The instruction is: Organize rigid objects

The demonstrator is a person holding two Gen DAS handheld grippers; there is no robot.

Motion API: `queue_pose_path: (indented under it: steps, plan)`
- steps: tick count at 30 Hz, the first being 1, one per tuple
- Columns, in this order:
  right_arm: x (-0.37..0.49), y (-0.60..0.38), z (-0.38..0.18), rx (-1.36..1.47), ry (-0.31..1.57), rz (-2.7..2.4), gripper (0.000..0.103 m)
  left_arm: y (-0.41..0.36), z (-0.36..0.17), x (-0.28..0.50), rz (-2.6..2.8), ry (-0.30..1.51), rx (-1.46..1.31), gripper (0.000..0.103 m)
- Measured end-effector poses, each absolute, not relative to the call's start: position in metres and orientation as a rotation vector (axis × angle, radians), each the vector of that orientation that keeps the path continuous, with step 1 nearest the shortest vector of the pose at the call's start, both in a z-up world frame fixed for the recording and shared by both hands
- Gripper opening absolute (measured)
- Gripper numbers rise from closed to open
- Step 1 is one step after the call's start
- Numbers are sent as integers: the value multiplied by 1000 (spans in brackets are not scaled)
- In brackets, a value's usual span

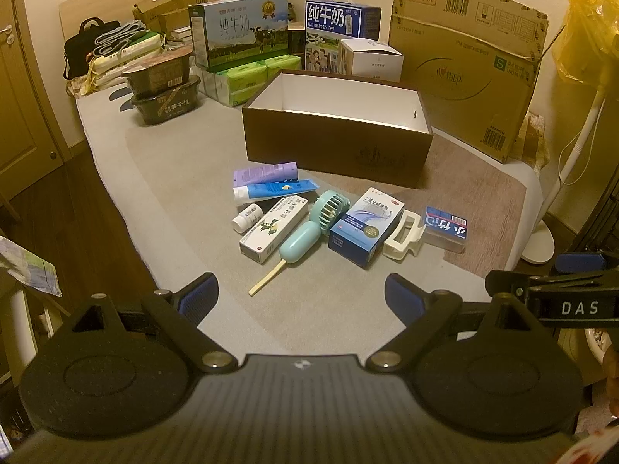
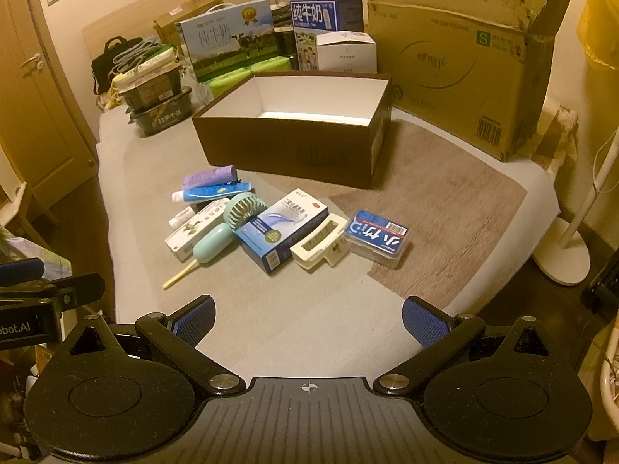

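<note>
A: Left wrist view. Left gripper [image 1: 301,298] at bottom centre, jaws spread wide, nothing between the blue pads. Right gripper [image 1: 561,290] pokes in at the right edge; can't tell its opening from here.

B: Items?

A: Centre of frame, clustered on the grey bed cover [image 1: 162,193]. Purple plastic tube [image 1: 265,173] and blue-and-white tube [image 1: 274,190] at the back, small white bottle [image 1: 247,217] below them, long white cardboard medicine box [image 1: 272,229], mint-green handheld fan [image 1: 312,224], blue-and-white medicine box [image 1: 365,226], cream plastic hair claw [image 1: 403,235], clear plastic box with blue-red label [image 1: 445,228] rightmost. Thin cream stick [image 1: 267,277] nearest the gripper.

B: Container?

A: Open brown cardboard box with white inside [image 1: 336,147], upper centre, just behind the cluster. Looks empty.

B: Right wrist view?

A: Right gripper [image 2: 307,321] bottom centre, equally wide apart, holding nothing. Left gripper [image 2: 50,294] at the left edge. Same cluster at centre-left: fan [image 2: 228,224] overlapping the long white box [image 2: 193,230], hair claw [image 2: 321,241] touching the blue-and-white box [image 2: 282,228], labelled clear box [image 2: 377,237] just right, on the brown mat [image 2: 445,201]. Brown box [image 2: 290,147] upper centre.
</note>
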State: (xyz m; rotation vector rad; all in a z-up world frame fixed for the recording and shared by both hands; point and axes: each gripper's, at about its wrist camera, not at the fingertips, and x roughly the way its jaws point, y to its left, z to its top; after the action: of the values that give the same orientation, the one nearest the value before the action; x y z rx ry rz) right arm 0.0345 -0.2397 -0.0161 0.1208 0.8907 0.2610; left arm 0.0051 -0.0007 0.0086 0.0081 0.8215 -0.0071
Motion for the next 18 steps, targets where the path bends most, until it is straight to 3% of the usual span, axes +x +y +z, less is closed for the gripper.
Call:
queue_pose_path:
  steps: [18]
  plan:
    - [32,-240,-18,120,888,260,103,-1,7,4,-6,818,8,92]
